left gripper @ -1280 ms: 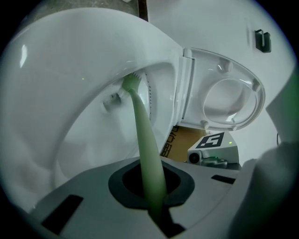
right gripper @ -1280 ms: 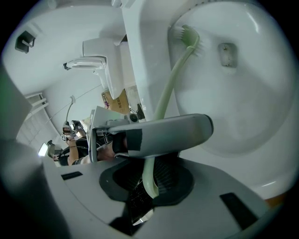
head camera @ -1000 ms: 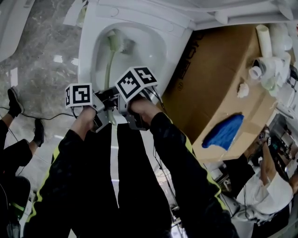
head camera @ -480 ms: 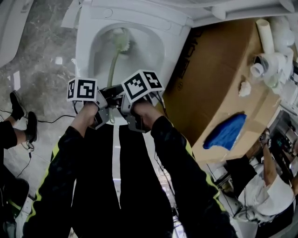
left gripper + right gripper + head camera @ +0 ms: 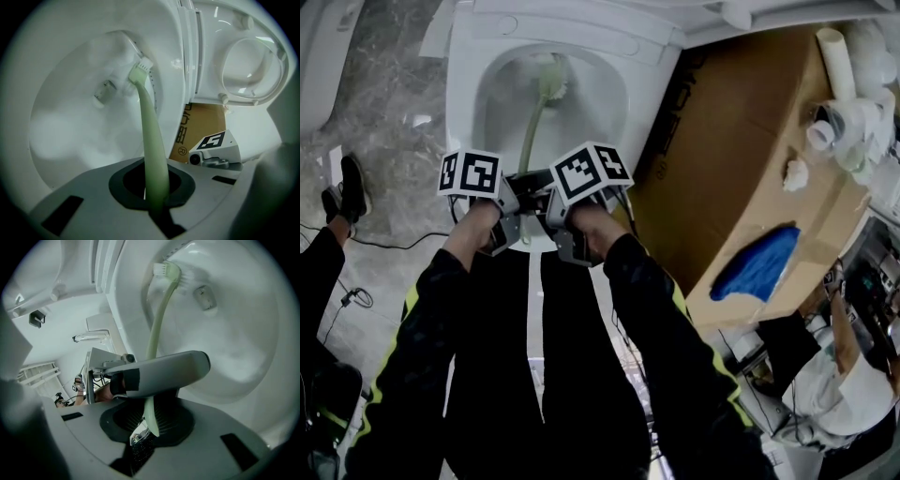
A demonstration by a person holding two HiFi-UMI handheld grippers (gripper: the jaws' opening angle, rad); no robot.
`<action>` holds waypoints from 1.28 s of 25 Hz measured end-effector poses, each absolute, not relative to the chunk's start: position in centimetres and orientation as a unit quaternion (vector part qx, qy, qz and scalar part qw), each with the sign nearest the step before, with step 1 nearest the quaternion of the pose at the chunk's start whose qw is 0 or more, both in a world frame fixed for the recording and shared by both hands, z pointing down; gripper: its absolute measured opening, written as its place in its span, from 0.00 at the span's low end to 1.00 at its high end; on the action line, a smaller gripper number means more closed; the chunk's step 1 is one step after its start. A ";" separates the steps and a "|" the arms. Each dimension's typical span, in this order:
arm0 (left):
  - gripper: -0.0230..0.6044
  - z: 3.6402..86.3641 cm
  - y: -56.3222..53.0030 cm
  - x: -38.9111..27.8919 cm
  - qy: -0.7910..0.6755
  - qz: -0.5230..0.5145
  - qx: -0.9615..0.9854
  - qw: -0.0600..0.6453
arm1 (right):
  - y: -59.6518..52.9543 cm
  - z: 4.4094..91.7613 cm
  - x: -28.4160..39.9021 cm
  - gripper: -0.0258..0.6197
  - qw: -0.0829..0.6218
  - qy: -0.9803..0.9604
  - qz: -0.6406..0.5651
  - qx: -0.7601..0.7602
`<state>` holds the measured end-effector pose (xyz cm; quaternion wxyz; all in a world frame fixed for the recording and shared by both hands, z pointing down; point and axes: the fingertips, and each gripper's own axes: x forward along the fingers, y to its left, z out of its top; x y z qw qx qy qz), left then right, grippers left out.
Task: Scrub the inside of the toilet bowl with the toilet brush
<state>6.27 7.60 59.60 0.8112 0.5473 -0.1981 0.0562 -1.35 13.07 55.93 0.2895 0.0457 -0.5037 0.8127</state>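
Both of your tools are locked on the toilet brush [image 5: 532, 127], which reaches into the toilet bowl [image 5: 467, 112] from its 6 o'clock rim. The left tool [image 5: 508, 214] has its jaws closed around the pale green handle [image 5: 151, 136]. The right tool [image 5: 555, 214], just beside it at 3 o'clock, is pinched on the handle's very end, which sits between its ribbed pads in the right gripper view. The handle arcs up the middle of the bowl. Its bristle head [image 5: 139, 72] is pressed against the far wall at 12 o'clock, just under the rim, near a small fitting in the porcelain.

The brush looks light, and its thin plastic shaft bends visibly along its length, so it will likely flex before it passes much force to the bristles. The glazed bowl is hard and slick, and the head may skid rather than bite. Your paired grip low on the handle gives reach and leverage. A hold further up the shaft would probably stiffen the stroke.

A cardboard box [image 5: 741, 159] with a blue cloth [image 5: 759, 262] on it stands at 3 o'clock of the toilet.
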 end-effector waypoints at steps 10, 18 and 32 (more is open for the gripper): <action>0.05 59.4 8.0 6.7 -0.193 0.060 0.551 0.810 | 13.4 55.8 -1.1 0.14 0.285 -0.511 0.809 0.045; 0.05 55.8 8.5 6.0 -0.209 0.053 0.557 0.802 | 14.2 52.1 -1.6 0.14 0.279 -0.514 0.811 0.025; 0.05 44.4 9.0 8.2 -0.209 0.059 0.578 0.786 | 14.7 40.9 0.5 0.14 0.260 -0.542 0.798 0.023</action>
